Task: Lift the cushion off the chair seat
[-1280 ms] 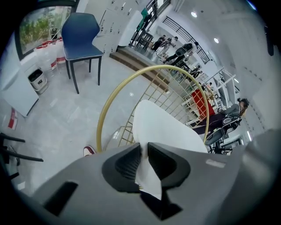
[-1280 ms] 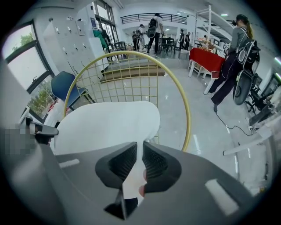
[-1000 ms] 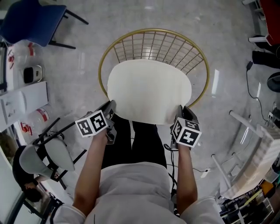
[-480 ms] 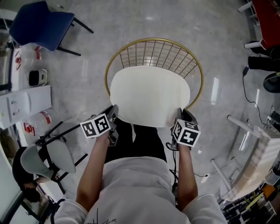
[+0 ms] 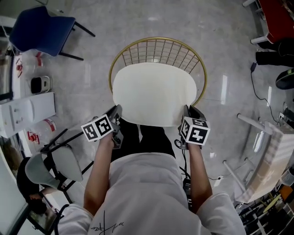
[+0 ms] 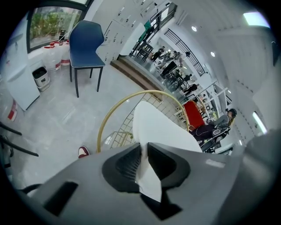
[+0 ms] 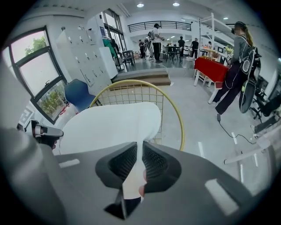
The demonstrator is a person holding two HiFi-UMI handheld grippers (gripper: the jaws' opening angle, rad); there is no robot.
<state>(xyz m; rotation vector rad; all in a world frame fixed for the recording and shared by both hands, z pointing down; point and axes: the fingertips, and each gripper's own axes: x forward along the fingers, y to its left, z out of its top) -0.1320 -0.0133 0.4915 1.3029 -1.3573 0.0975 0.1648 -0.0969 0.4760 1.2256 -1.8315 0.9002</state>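
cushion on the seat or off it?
Lifted, front at least: left gripper and right gripper each clamp the near edge of the cushion; bare wire chair shows beneath it.

Head view: bright, even indoor light, soft shadows only, sharp overall. Glossy floor [image 5: 92,69] carries streak glare, esp. right of centre. Cushion [image 5: 154,94] reads near-white, little surface detail, approx. overexposed. Mild barrel bend at edges.

Both gripper views: strong fisheye, dark vignette in corners, straight lines curve twd rim. Ceiling lamps [image 7: 140,5] bloom, as does the panel light [image 6: 252,18]. Window [image 6: 52,26] adds daylight, slightly washed. Foreground nearest lens soft; bkgd fairly crisp.
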